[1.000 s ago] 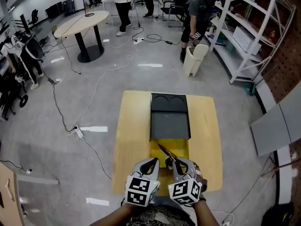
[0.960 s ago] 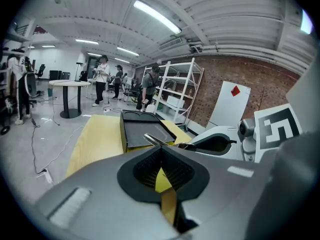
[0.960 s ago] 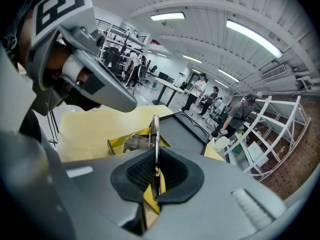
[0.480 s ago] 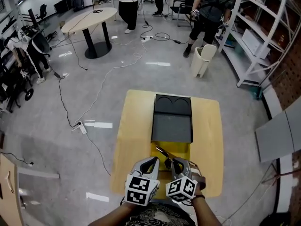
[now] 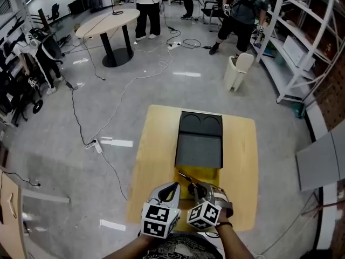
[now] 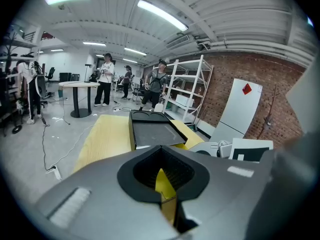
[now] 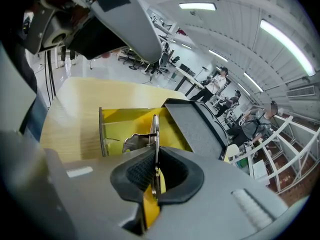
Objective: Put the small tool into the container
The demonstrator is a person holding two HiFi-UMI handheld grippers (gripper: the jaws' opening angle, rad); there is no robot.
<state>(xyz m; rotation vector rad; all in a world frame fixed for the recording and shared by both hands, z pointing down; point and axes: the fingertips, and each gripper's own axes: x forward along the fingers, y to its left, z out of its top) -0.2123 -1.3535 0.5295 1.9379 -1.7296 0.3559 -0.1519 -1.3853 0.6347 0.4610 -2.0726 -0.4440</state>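
A wide workshop floor strewn with cables surrounds a yellow wooden table (image 5: 156, 144). The small metal implement (image 7: 154, 126) is clamped edge-on between the closed jaws of the right tool (image 7: 155, 166). Its free end reaches out over the open yellow container (image 7: 117, 118) on the table's near half. It looks thin, stiff, light and slick, so it may swivel in the pads; a hold on its flat sides near the middle seems surest. The left tool (image 6: 161, 173) sits just beside, jaws together on nothing. A black lid (image 5: 199, 150) adjoins the container's far side.
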